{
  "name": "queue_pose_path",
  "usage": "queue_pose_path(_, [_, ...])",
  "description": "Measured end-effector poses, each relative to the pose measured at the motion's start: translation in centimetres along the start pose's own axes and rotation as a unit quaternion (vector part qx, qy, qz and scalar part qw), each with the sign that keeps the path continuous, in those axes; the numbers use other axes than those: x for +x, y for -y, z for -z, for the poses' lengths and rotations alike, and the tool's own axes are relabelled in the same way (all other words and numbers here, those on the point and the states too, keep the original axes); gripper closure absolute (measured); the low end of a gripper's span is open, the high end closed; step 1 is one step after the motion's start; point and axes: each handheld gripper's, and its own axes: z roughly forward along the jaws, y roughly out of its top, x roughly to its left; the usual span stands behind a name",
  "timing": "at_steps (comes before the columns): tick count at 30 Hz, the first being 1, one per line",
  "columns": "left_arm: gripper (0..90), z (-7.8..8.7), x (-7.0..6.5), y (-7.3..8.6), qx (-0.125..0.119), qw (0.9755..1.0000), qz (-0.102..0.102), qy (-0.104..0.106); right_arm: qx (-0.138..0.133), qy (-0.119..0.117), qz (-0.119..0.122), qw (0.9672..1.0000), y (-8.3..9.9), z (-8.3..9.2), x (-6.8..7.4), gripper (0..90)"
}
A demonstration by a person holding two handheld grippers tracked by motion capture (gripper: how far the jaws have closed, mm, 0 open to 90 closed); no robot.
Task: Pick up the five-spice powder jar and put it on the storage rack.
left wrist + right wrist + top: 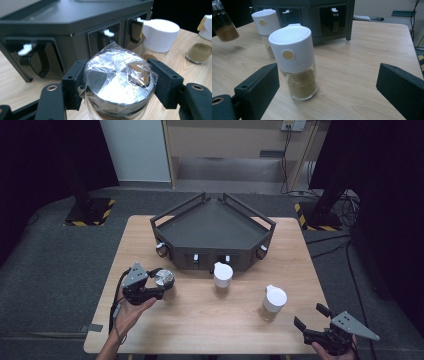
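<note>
we're gripping the foil-capped jar [118, 80] with the left tool [150, 287], clamped on its lid at the table's [210, 325] left front. the rack [212, 227] is sitting empty, two white-capped jars [274, 302] waiting. the right tool [312, 317] is gaping apart. shiny cap, plastic-wrapped, brown powder inside.

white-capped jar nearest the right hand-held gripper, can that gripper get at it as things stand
Probably yes: the right hand-held gripper is open, facing the jar, with bare table between them.
</note>
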Motion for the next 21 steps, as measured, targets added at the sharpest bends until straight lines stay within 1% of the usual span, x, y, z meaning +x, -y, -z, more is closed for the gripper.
queue_pose_path(5, [33.6,0.2,0.3,-1.5,-0.003,1.0000,-0.002,0.002,0.000,0.000,0.000,1.0000,0.0,0.0,0.0,4.9])
queue_pose_path(12, [33.6,0.1,0.5,-4.2,0.004,0.9999,-0.012,0.002,0.000,0.000,0.000,1.0000,0.0,0.0,0.0,5.0])
queue_pose_path(17, [33.6,0.0,0.9,-6.1,0.001,0.9999,-0.013,0.004,0.000,-0.001,-0.001,1.0000,0.0,0.0,0.0,5.0])
queue_pose_path(21, [33.7,-0.1,1.3,-7.6,-0.002,0.9999,-0.009,0.007,-0.001,-0.001,-0.001,1.0000,0.0,0.0,-0.1,5.1])
